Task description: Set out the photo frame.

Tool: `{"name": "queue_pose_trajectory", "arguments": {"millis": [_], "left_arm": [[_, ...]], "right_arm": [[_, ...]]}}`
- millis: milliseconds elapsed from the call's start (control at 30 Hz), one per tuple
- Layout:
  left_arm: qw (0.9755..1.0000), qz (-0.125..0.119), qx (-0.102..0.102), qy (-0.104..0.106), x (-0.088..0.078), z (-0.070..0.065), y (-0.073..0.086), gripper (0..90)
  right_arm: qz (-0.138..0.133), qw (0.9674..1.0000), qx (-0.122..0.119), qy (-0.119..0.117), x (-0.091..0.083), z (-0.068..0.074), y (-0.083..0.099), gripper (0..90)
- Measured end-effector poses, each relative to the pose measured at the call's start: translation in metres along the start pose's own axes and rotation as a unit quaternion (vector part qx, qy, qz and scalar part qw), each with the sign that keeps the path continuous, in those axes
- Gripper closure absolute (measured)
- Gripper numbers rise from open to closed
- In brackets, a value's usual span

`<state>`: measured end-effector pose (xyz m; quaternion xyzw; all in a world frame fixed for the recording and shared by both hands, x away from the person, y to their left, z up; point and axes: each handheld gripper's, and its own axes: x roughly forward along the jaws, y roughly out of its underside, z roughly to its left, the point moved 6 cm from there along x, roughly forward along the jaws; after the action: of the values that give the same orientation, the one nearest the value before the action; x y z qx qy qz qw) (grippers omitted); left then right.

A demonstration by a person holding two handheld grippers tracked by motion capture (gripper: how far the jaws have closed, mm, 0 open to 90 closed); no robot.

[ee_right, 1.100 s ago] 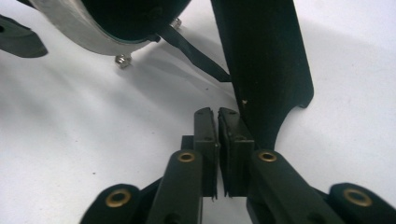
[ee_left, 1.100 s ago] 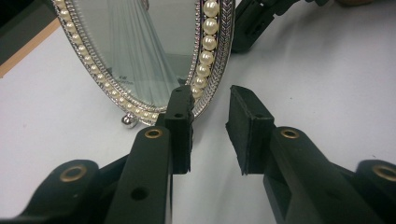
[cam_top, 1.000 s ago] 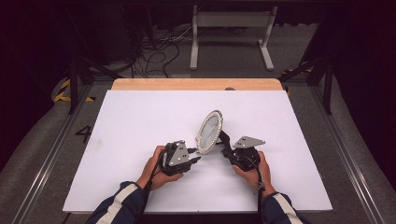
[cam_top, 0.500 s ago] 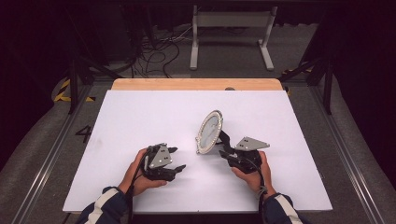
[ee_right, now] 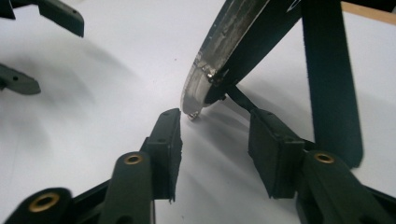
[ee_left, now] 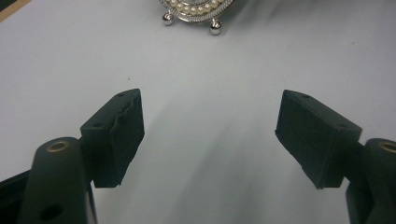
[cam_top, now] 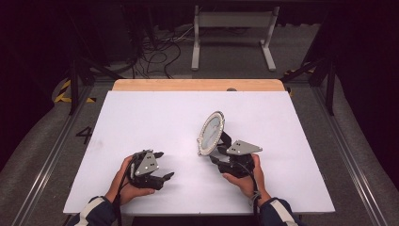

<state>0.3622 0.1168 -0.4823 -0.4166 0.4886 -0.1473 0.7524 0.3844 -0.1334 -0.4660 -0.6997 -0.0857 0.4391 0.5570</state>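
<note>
A: Table first, from the left: what is the left gripper doing?

B: It sits well apart from the frame, near the front edge, jaws spread with nothing between them; they have just been opening. Its own view looks across bare white to the frame's two little ball feet.

A: And the frame?

B: An oval picture frame with a pearl rim, standing near the middle of the table, propped on its back leg (seen edge-on from the right gripper view).

A: The right gripper?

B: Just behind the frame's base, jaws parted and just been opening, pads clear of the rim. I judge this the letting-go step; next, that hand should back away level without nudging the leg.
</note>
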Motion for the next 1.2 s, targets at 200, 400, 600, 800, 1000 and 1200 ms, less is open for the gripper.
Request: {"name": "queue_pose_trajectory", "arguments": {"millis": [200,400,600,800,1000,1200], "left_arm": [[0.9999,0.011,0.000,-0.005,0.000,0.000,0.004,21.5],[0.9998,0.015,-0.009,-0.010,-0.004,-0.002,0.010,21.3],[0.9996,0.020,-0.012,-0.014,-0.008,-0.004,0.016,21.1],[0.9993,0.023,-0.022,-0.020,-0.013,-0.002,0.021,20.7],[0.9992,0.028,-0.019,-0.021,-0.012,-0.004,0.023,20.1],[0.9992,0.031,-0.015,-0.019,-0.011,-0.004,0.023,19.8]], "right_arm": [[0.002,0.9999,0.013,0.004,0.011,0.001,-0.003,47.4],[-0.003,0.9996,0.026,0.004,0.021,0.005,-0.009,43.2],[-0.006,0.9991,0.040,0.012,0.032,0.006,-0.012,41.8],[-0.023,0.9981,0.053,0.020,0.036,0.004,-0.017,44.2],[-0.028,0.9972,0.066,0.022,0.034,0.000,-0.018,54.5],[-0.026,0.9971,0.071,0.009,0.034,-0.001,-0.017,55.7]]}}
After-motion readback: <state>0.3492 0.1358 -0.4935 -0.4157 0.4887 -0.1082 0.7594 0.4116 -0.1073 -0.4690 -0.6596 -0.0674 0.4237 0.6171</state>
